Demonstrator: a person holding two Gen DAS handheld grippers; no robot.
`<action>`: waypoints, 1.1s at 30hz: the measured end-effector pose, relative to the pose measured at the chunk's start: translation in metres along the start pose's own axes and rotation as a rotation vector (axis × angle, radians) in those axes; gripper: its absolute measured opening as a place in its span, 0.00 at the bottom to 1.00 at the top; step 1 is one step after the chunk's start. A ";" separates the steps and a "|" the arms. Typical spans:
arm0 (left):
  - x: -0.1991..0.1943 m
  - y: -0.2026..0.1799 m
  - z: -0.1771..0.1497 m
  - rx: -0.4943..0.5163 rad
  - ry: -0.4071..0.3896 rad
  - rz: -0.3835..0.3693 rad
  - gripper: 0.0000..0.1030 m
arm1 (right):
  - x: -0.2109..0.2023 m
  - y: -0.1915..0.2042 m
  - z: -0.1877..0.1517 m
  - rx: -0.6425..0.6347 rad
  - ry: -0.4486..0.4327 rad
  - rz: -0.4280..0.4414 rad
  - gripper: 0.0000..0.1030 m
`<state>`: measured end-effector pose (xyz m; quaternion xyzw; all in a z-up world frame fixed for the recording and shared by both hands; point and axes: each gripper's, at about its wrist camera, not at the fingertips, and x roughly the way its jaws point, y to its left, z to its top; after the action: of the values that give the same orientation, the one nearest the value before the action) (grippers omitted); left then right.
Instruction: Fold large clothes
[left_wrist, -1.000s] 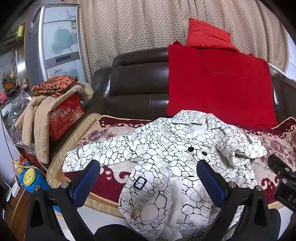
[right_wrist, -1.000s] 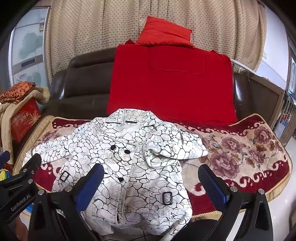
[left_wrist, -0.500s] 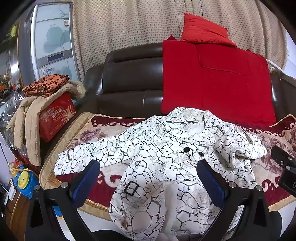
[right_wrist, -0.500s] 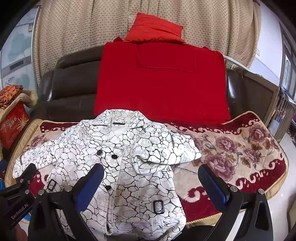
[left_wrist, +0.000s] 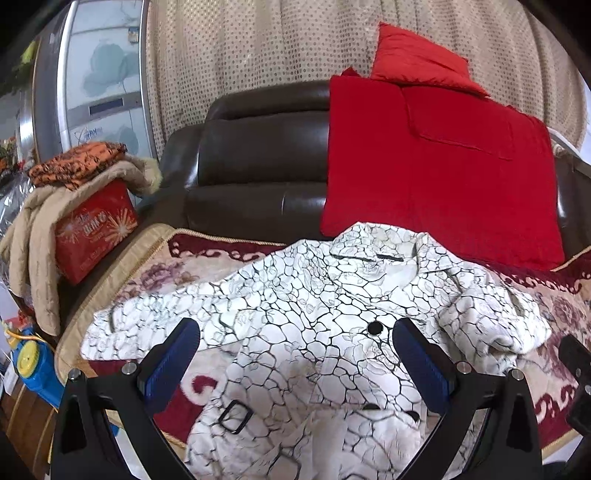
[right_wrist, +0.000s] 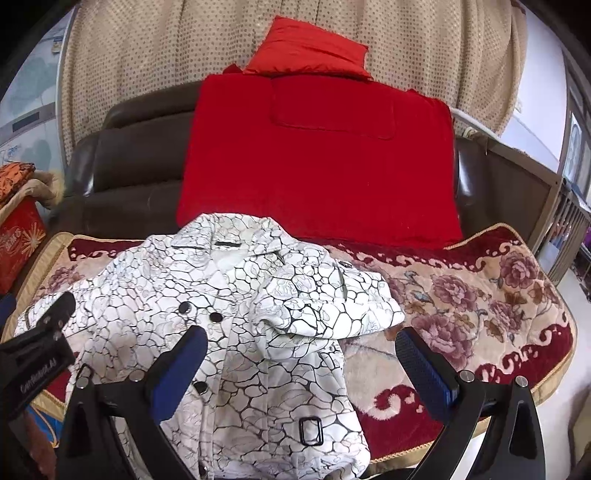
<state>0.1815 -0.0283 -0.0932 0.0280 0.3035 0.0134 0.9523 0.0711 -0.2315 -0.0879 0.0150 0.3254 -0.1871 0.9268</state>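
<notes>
Left wrist view: we find the left gripper (left_wrist: 295, 354) with its fingers (left_wrist: 168, 365) spread wide and nothing between them, held above the coat (left_wrist: 314, 325). The white coat with black crackle print lies face up on the floral blanket (left_wrist: 166, 266) covering the sofa (left_wrist: 258, 155) seat, collar toward the backrest. One sleeve (left_wrist: 147, 325) lies stretched flat toward the blanket's left edge. The hem hangs over the front edge of the seat. A red box (left_wrist: 92, 229) under draped clothing stands well apart on the left, so that side has room. We judge the stretched sleeve not yet folded.

Right wrist view: the right gripper (right_wrist: 301, 363) likewise has its fingers (right_wrist: 181, 369) fully apart and empty, above the coat's (right_wrist: 221, 314) lower front. The other sleeve (right_wrist: 325, 306) lies doubled over the chest, bunched rather than flat. To the right, the blanket (right_wrist: 480, 295) is bare out to its gold border, leaving open room. A red cushion (right_wrist: 317, 158) stands against the backrest just behind the collar.

We judge the task early: one sleeve brought in, the other sleeve and the body folds outstanding.
</notes>
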 end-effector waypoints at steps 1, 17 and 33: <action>0.006 -0.001 0.000 -0.005 0.007 0.001 1.00 | 0.006 0.000 0.000 -0.001 0.005 -0.012 1.00; 0.039 -0.003 -0.014 -0.010 -0.015 0.002 1.00 | 0.040 0.002 -0.001 -0.020 0.022 -0.033 1.00; 0.109 -0.024 -0.046 0.097 0.133 -0.078 1.00 | 0.213 -0.135 -0.043 0.747 0.291 0.492 0.98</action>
<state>0.2442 -0.0456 -0.1949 0.0613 0.3671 -0.0365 0.9274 0.1505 -0.4221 -0.2387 0.4504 0.3492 -0.0619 0.8194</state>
